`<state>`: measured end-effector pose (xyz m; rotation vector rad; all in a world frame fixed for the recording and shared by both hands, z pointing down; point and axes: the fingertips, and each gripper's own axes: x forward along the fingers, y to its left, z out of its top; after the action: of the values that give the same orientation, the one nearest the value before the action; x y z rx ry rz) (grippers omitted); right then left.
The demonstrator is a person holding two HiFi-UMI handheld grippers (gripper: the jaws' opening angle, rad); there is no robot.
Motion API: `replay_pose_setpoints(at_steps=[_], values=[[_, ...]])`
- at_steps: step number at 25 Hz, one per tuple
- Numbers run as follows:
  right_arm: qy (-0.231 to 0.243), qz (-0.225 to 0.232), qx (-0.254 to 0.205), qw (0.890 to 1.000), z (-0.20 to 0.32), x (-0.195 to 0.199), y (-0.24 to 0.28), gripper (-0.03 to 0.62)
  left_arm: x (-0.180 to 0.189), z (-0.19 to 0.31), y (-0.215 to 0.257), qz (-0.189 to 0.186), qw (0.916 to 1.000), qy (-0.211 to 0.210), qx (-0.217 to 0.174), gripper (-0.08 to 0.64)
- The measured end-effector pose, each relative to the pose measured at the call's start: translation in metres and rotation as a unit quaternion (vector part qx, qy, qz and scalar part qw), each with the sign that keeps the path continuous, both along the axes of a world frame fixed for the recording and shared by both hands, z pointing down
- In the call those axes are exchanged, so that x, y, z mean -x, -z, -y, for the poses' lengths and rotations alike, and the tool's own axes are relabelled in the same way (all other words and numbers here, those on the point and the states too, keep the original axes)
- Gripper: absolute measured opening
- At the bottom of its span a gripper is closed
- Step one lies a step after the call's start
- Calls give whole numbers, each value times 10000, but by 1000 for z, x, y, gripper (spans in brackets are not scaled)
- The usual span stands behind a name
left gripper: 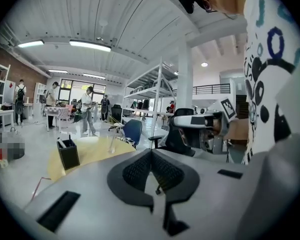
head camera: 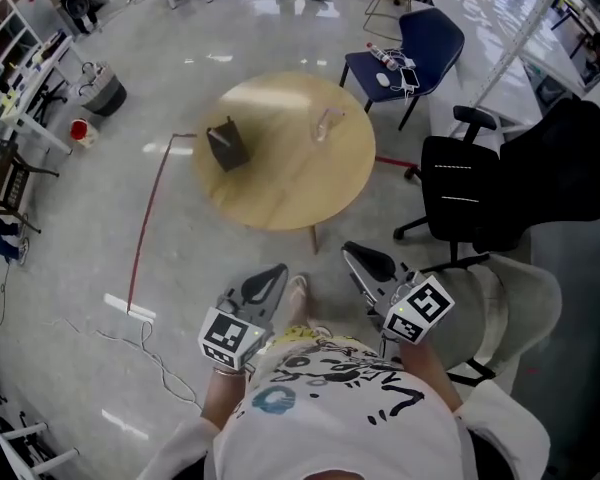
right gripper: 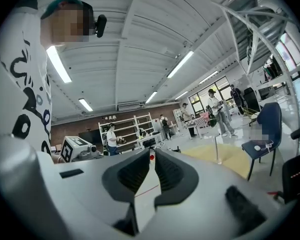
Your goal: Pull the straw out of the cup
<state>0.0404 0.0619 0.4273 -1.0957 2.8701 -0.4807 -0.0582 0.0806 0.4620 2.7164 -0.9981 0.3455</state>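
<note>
Two empty claws, left claw [head camera: 278,272] and right claw [head camera: 351,253], sit clenched shut at lower centre, well apart from the round counter [head camera: 280,183]. At upper centre stands the cup [head camera: 326,128], straw [head camera: 324,118] inside. Approach stage; next, reach and open.

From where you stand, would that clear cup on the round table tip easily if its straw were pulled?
Probably. The cup looks tall, narrow and see-through, so it is likely light plastic. It stands free on the smooth table, so it may slide or tip unless steadied. The straw looks thin and is likely bendy.
</note>
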Motion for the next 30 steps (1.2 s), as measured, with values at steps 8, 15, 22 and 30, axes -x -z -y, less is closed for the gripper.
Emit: replay_pose_setpoints(at_steps=[8, 15, 22, 30], values=[[-177, -51, -173, 9997, 76, 23, 16, 29, 17, 74, 13, -60, 9996, -243, -136, 15], [-322, -194, -52, 9993, 112, 36, 15, 29, 27, 113, 10, -49, 9990, -438, -118, 15], [-507, -261, -26, 9984, 136, 38, 13, 29, 32, 137, 11, -108, 9981, -591, -128, 15], [-539, -372, 83, 9978, 153, 44, 5, 29, 33, 154, 8, -168, 9977, -649, -125, 15]])
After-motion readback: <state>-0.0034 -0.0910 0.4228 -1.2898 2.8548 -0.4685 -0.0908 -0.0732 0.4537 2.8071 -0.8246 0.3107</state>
